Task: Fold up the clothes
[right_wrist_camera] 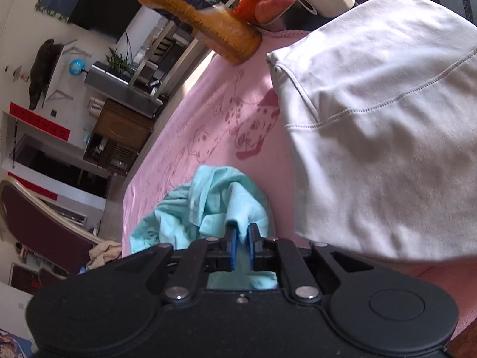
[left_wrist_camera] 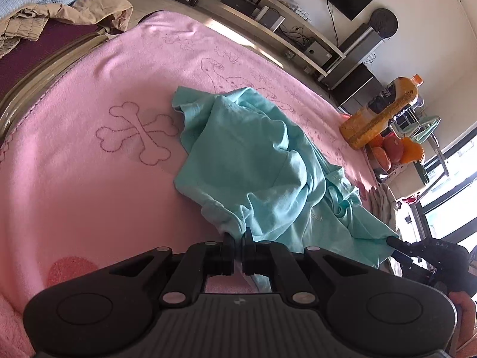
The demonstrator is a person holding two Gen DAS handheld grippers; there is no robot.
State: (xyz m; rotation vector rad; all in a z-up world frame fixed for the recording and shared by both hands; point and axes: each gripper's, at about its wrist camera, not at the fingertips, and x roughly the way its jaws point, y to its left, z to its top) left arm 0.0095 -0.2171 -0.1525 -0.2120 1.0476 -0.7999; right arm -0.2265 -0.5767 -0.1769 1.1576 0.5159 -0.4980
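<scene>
A crumpled teal garment (left_wrist_camera: 253, 155) lies on a pink blanket (left_wrist_camera: 89, 179) printed with bones and dogs. My left gripper (left_wrist_camera: 237, 235) is shut on the garment's near hem, at the bottom middle of the left wrist view. At the far right of that view my right gripper (left_wrist_camera: 392, 240) pinches the garment's right corner, and the cloth stretches towards it. In the right wrist view the teal garment (right_wrist_camera: 208, 203) bunches in front of my right gripper (right_wrist_camera: 243, 232), with a fold running down between the blue pads (right_wrist_camera: 233, 244).
A pale grey-white garment (right_wrist_camera: 372, 134) lies on the blanket right of the teal one. An orange drink bottle (left_wrist_camera: 378, 110) and fruit (left_wrist_camera: 396, 149) stand at the blanket's far right edge. Beige clothes (left_wrist_camera: 89, 6) are heaped on a chair at the upper left. Shelves line the wall.
</scene>
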